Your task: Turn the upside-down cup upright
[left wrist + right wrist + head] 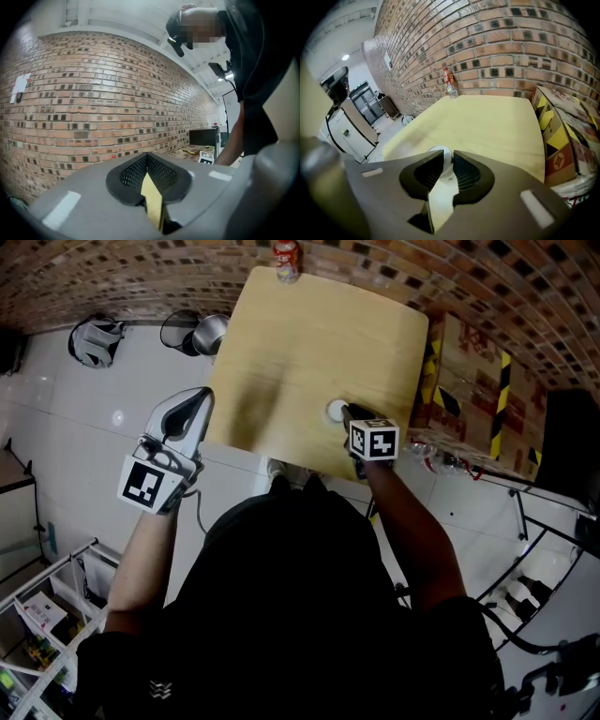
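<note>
Wood-topped table (319, 334) carries the white cup (335, 411) close to its near edge, so my right tongs (348, 414) reach down and pinch its wall, narrow, ready to turn it. My left tongs (204, 396) wait closed and empty off the table's left side. The cup is small, plain and round; I cannot tell whether it is upright or inverted.

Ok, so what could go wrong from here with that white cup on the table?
1. The right gripper's fingers seem to pinch only a thin bit of the white cup, so it may slip or crumple when turned.
2. The cup sits toward the near side of the wooden table; if dropped, it could roll off.
3. The left gripper is shut beyond the table's edge, too far away to steady anything.
</note>
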The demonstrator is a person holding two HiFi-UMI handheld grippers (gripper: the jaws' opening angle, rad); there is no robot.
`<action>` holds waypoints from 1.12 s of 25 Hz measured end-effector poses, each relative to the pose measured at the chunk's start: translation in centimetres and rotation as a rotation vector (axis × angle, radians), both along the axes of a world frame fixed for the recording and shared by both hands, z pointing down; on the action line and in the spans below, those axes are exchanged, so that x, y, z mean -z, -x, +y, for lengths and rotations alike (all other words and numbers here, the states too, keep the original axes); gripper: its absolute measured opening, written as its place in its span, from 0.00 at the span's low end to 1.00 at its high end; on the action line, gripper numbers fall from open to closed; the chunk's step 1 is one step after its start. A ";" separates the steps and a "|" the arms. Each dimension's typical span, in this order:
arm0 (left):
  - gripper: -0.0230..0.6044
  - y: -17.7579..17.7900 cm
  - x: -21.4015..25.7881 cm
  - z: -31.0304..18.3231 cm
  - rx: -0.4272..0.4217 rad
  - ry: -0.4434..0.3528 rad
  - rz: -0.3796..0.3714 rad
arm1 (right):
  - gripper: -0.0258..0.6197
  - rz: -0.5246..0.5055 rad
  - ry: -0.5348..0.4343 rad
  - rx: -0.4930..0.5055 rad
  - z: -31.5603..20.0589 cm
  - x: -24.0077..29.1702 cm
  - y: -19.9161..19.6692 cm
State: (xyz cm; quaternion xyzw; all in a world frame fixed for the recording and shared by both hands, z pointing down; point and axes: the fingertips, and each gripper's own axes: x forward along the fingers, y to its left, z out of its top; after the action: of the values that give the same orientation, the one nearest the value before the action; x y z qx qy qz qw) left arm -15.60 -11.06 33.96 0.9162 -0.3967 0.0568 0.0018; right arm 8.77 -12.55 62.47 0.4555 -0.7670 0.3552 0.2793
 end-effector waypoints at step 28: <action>0.04 1.0 -0.1 1.1 0.030 0.008 0.008 | 0.09 0.370 -0.244 0.310 1.5 2.2 4.9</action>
State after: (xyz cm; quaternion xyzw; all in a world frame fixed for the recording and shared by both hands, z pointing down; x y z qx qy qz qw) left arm -16.62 -9.93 34.05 0.9104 -0.4101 0.0546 0.0077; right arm 3.90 -11.01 60.26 0.4200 -0.8008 0.1236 0.4088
